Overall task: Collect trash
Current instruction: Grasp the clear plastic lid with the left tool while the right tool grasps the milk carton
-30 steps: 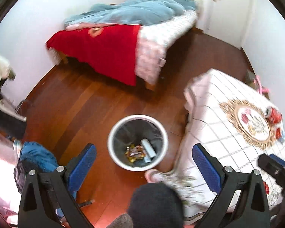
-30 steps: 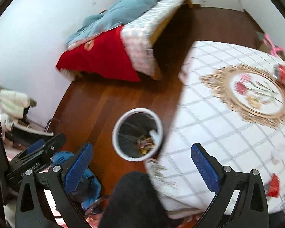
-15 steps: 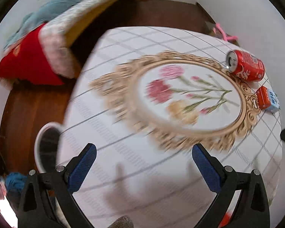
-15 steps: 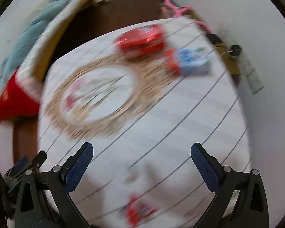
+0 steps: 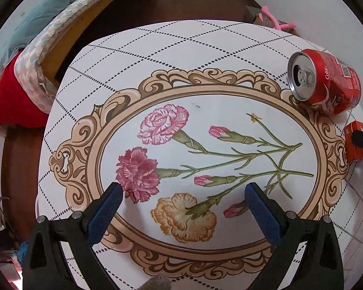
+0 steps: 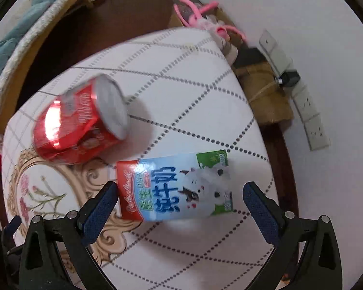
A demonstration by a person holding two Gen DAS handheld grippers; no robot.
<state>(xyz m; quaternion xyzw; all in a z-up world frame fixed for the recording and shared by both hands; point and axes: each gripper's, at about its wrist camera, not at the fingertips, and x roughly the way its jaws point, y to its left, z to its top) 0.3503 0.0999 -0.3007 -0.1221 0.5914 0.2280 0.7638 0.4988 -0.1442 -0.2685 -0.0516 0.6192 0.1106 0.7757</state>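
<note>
on the table (image 5: 157, 55), with its quilted white cloth and printed carnation medallion, two pieces of trash were waiting for you near the far right edge: a red cola can (image 5: 325, 82) tipped on its side, its open top facing the middle of the cloth, and just beside it a small milk carton (image 6: 174, 186) lying flat with the printed face up. the two were close but did not look to be touching.

your right gripper (image 6: 181, 200) was spread wide and hung right over the carton, one blue pad (image 6: 100, 207) by its red end and the other pad beyond its green end. that lined the fingers up along the carton's long axis, which is likely a poor span for a pinch; the short sides would probably suit better, so a turn of the wrist may have been called for. the view there was blurred, so how low the gripper sat i could not tell.

your left gripper (image 5: 184, 207) was also spread open and empty, held above the flowers in the middle of the cloth, well apart from the can. it seemed parked there so as to leave the right one room, and it was well placed to go for the can afterwards.

nothing was gripped yet, so the pick was about to begin.
</note>
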